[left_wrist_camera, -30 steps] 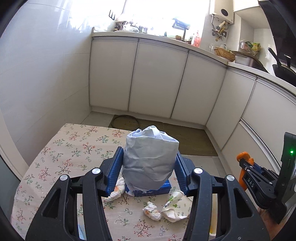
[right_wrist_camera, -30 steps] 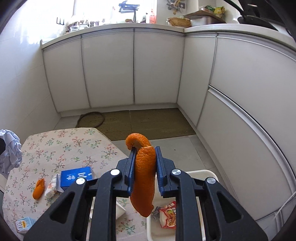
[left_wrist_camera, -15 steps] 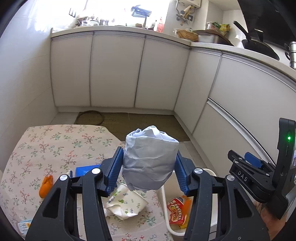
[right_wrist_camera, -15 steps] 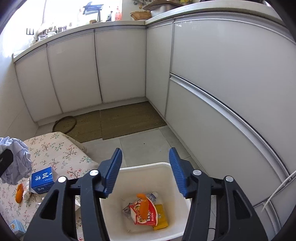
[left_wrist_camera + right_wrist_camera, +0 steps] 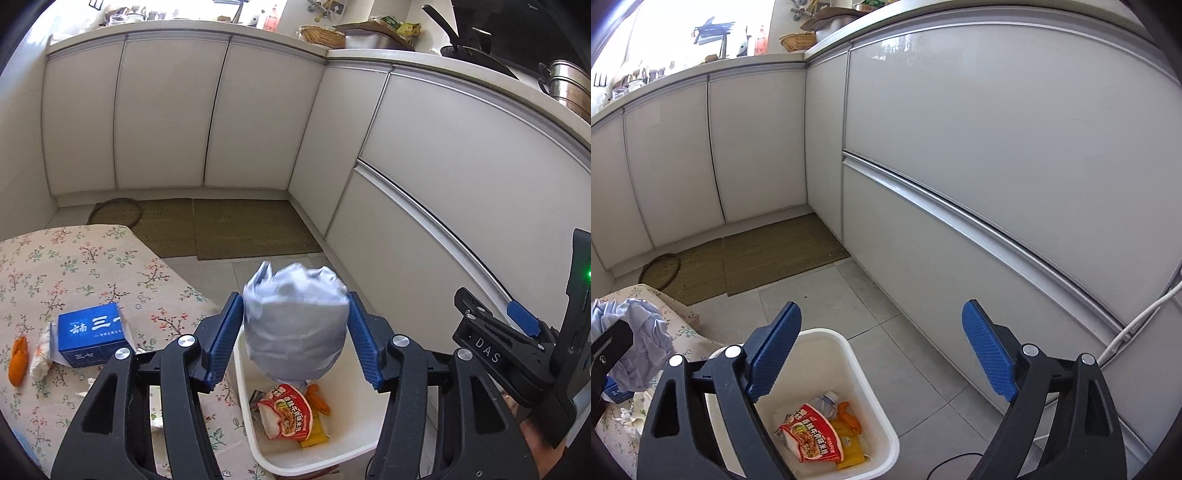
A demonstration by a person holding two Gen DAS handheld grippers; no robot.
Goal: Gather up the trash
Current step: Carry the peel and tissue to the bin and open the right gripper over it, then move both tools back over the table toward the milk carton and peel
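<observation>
My left gripper is shut on a crumpled grey-white paper wad and holds it above the white trash bin. The bin holds a red snack wrapper, an orange peel and a yellow packet. My right gripper is open and empty, over the bin and the floor right of it. In the right wrist view the wad shows at the left edge. On the floral table lie a blue box, an orange peel and a tissue.
White cabinets run along the back and right. A brown mat lies on the tiled floor beyond the bin. A white cable hangs by the right cabinet. The right gripper's body shows at the right of the left wrist view.
My left gripper carried the paper wad from over the table to over the bin. My right gripper dropped its orange peel into the bin, opened wider, and drifted right.
</observation>
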